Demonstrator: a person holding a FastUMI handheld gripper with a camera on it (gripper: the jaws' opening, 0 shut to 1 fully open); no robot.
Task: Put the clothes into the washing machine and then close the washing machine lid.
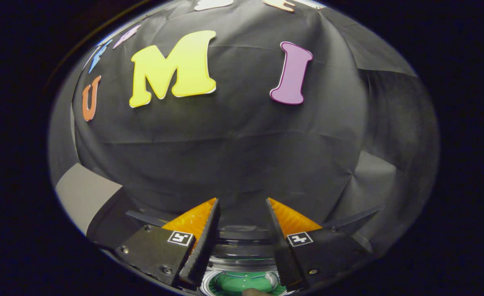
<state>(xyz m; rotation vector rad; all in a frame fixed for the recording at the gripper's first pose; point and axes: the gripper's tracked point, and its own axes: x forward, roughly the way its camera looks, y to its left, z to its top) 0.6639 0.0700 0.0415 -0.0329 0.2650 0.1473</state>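
The creased black cloth wall of the booth [233, 148] stands beyond everything else, rising behind the washing machine. Beside it, off past the left finger, lies a pale grey flat panel [83, 193].

Below the wall and between the fingers sits the round top of the washing machine [242, 257], a clear, glossy ring with a white rim around its opening. Inside that opening, lower than the ring, lies a green cloth-like mass [242, 283], most likely the clothes, with a small brownish rounded bit touching its near edge; what that bit is cannot be told.

The gripper [242, 202] hangs just above the washing machine's opening with its two fingers spread apart, nothing between them but open air, the wall showing through the gap. Each finger carries a small square black-and-white marker on its base.
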